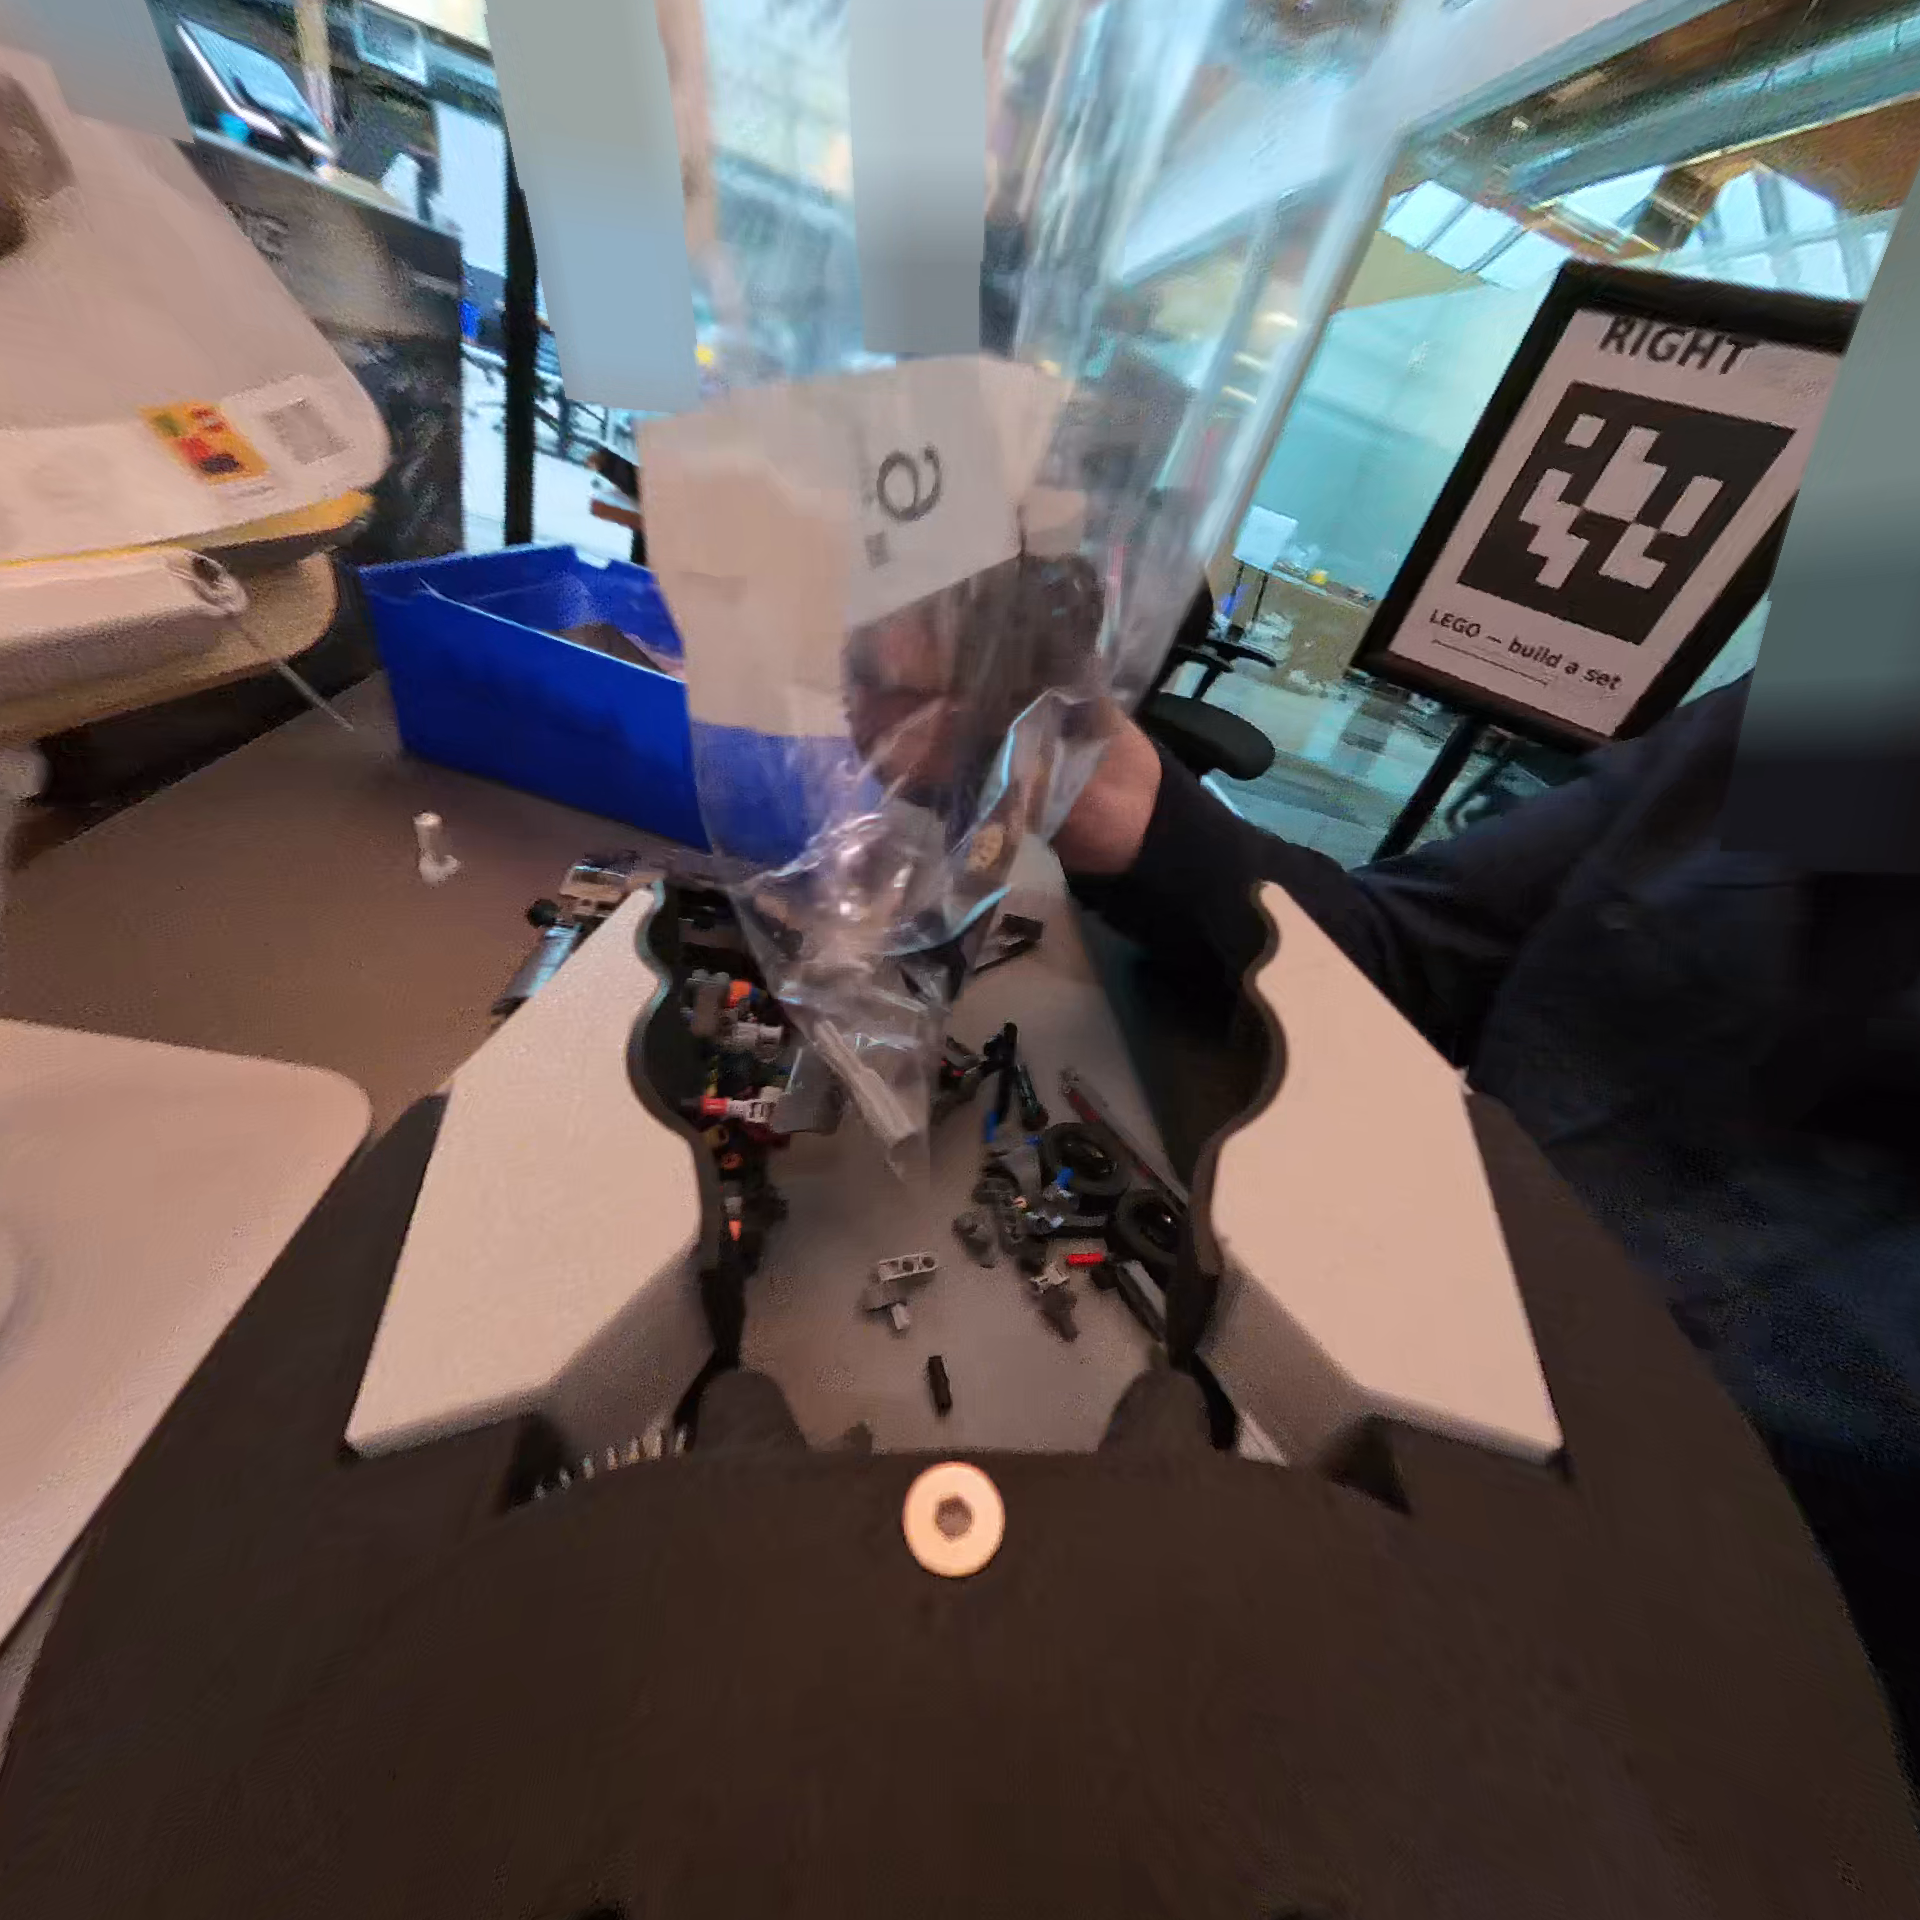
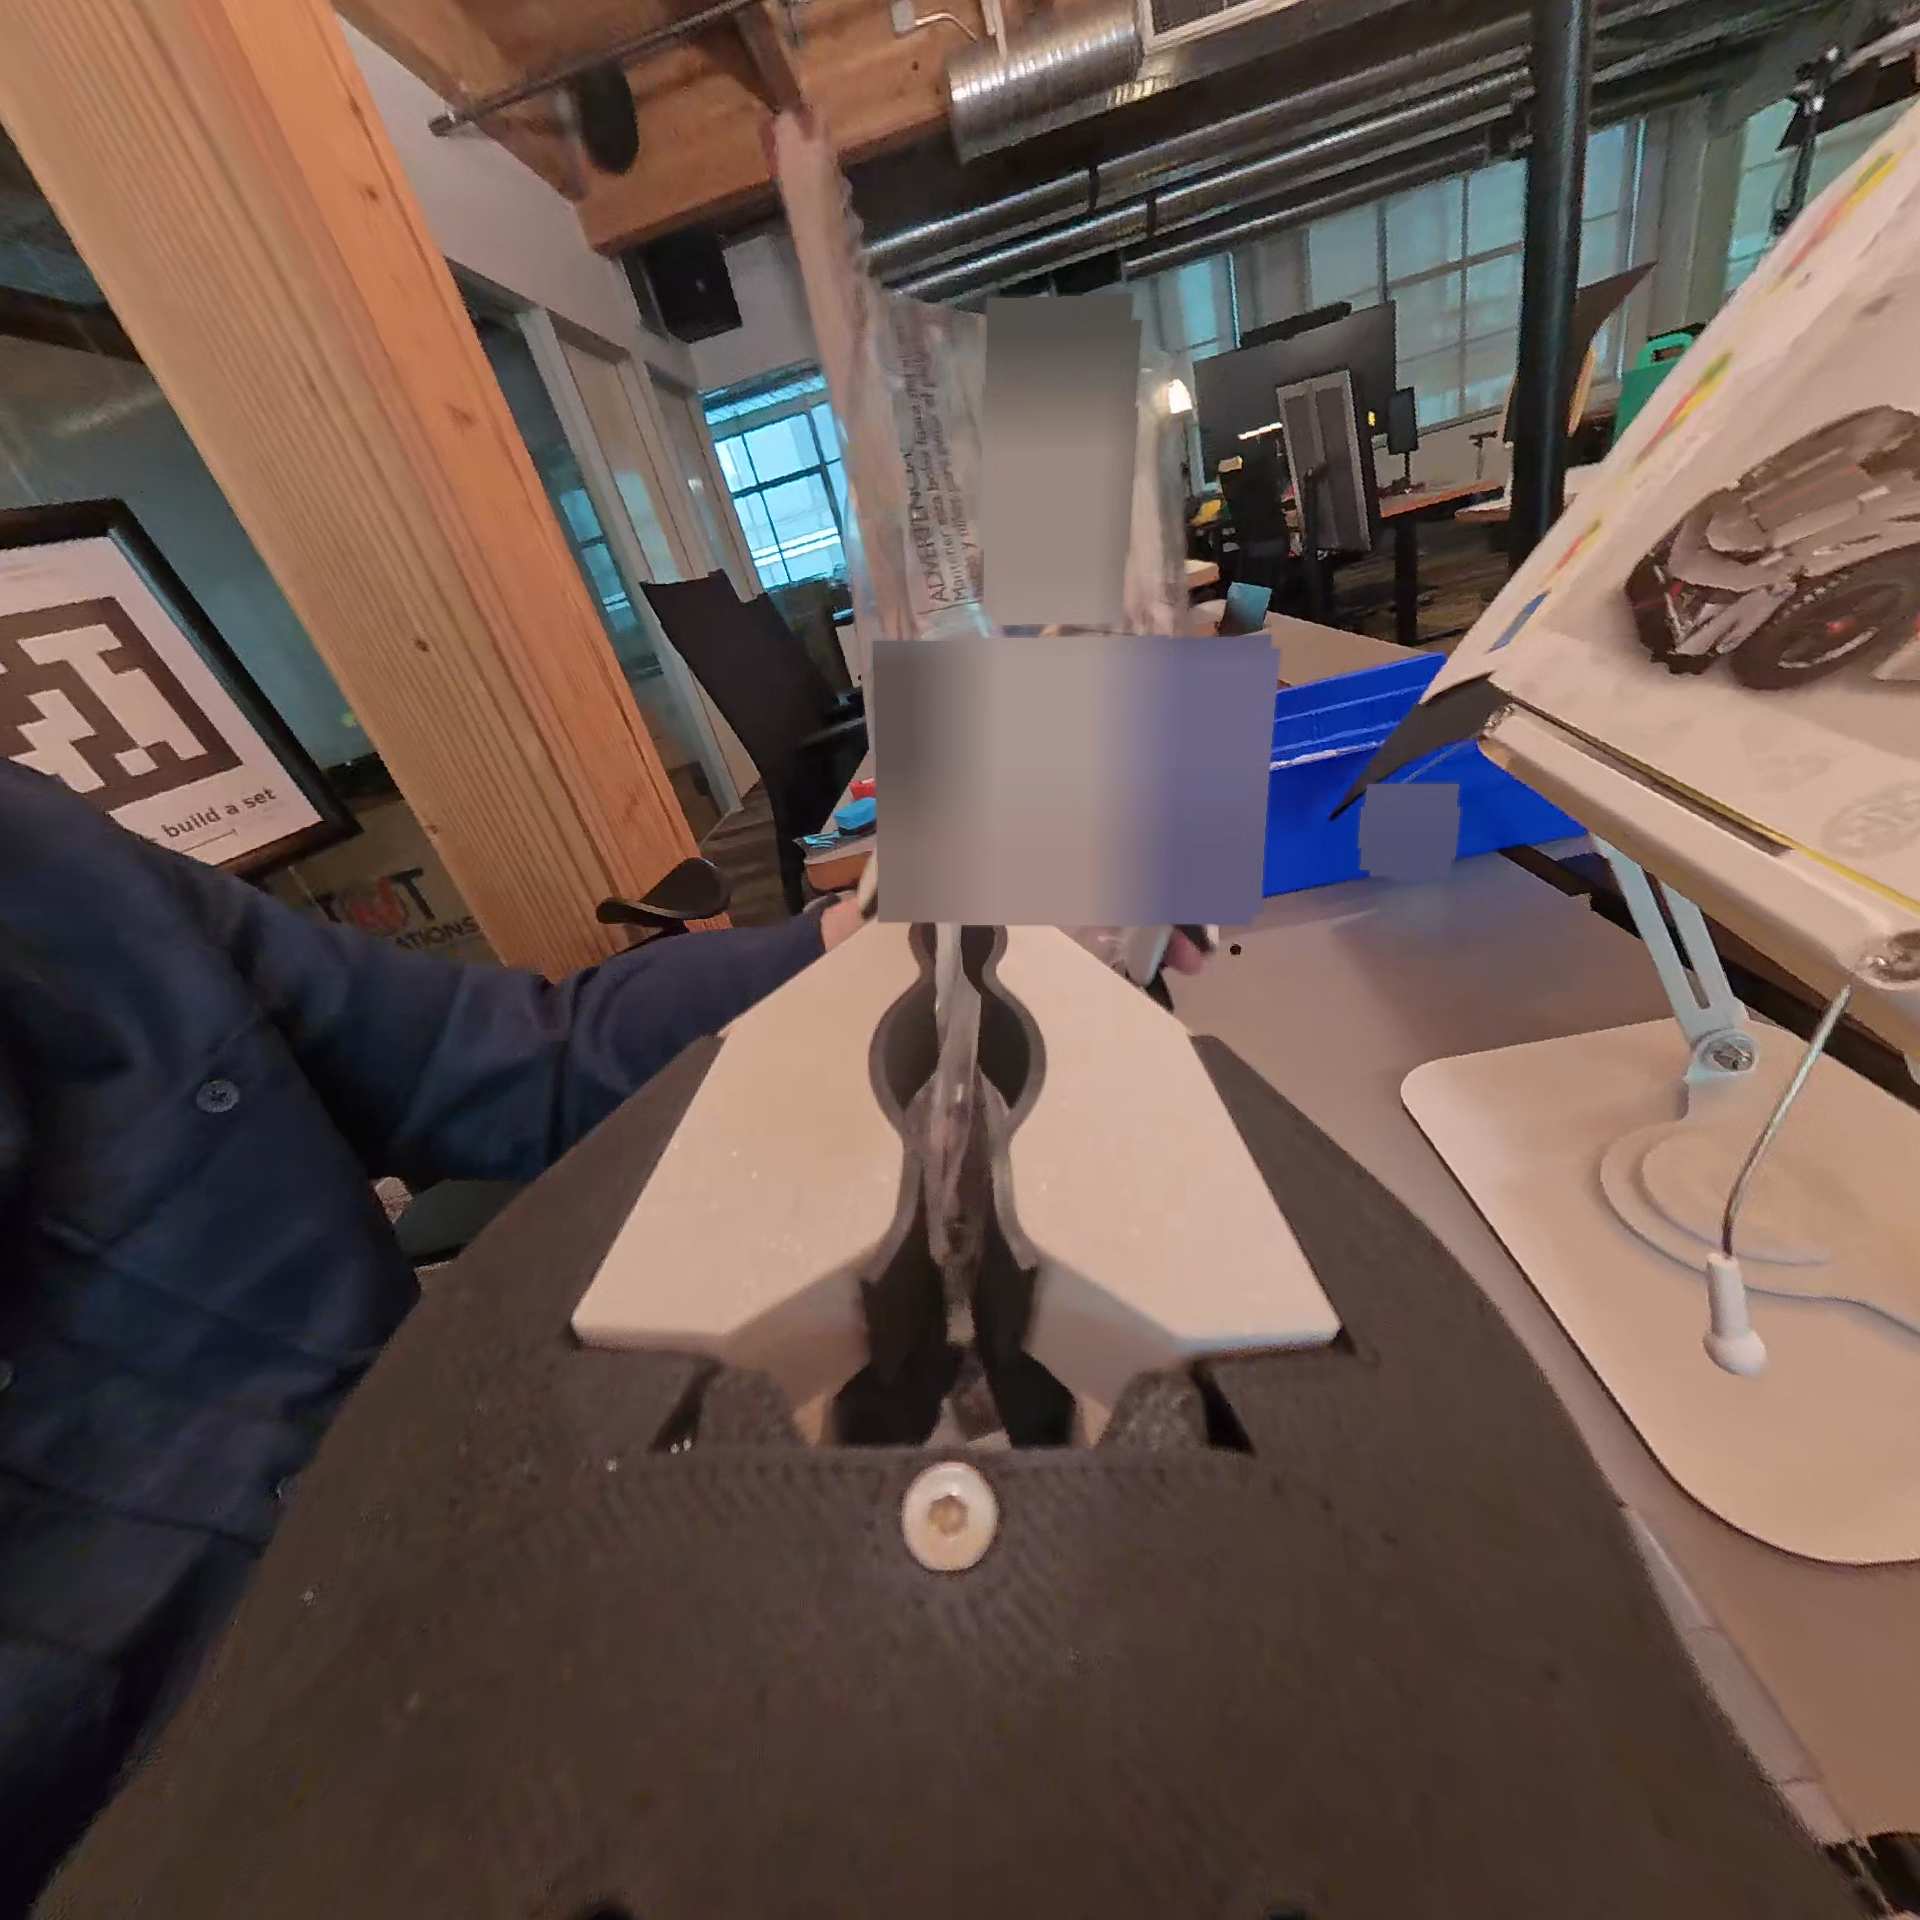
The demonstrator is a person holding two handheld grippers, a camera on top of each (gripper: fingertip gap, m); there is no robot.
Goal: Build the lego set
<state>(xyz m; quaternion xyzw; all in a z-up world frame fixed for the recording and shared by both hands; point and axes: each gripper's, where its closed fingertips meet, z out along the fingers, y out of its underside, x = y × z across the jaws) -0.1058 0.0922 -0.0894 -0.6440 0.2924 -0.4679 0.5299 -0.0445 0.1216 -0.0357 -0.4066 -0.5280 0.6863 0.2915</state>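
Note:
A clear plastic bag (image 1: pixel 883 623) hangs upside down over the grey table (image 1: pixel 260 914), with small parts near its lower end. My left gripper (image 1: pixel 956 914) is open just below and around the bag's lower end, not touching it. Loose Lego parts (image 1: pixel 1029 1205) lie on the table between its fingers, with black tyres (image 1: pixel 1086 1158) and a second mixed pile (image 1: pixel 738 1060) to the left. My right gripper (image 2: pixel 958 945) is shut on the bag (image 2: pixel 914 468), which rises from its jaws. A hand (image 1: pixel 1107 795) behind the bag holds that gripper.
A blue bin (image 1: pixel 520 665) stands behind the parts, also in the right wrist view (image 2: pixel 1351 748). An instruction booklet (image 2: pixel 1714 571) rests on a white stand (image 2: pixel 1662 1247) at the table's side. A framed marker sign (image 1: pixel 1610 499) stands off the table. A dark sleeve (image 1: pixel 1455 935) reaches in. There is about 10 centimeters between the tips of the two grippers.

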